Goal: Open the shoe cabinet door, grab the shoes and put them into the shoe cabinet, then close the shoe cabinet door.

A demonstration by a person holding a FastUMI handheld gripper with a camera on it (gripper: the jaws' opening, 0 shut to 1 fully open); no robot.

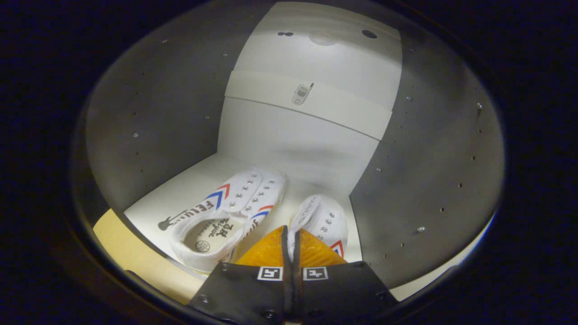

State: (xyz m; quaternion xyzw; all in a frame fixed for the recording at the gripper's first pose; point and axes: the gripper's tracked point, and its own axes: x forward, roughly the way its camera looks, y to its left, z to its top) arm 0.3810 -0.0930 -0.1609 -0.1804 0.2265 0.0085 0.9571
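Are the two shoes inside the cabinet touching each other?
Apart. The gripper view shows a strip of bare shelf between the left shoe and right shoe; the closed fingers cover their near ends.

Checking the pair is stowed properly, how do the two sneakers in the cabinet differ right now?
The left sneaker shows whole, its opening and insole visible; the right sneaker is partly hidden behind the tool, whose fingers are closed together. The left one angles toward the right one; the right one points straighter back. Both are white with red and blue stripes, on the cabinet shelf.

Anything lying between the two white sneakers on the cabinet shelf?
No. In the gripper view, bare white shelf separates the left white canvas sneaker and right one; the shut tool hovers there.
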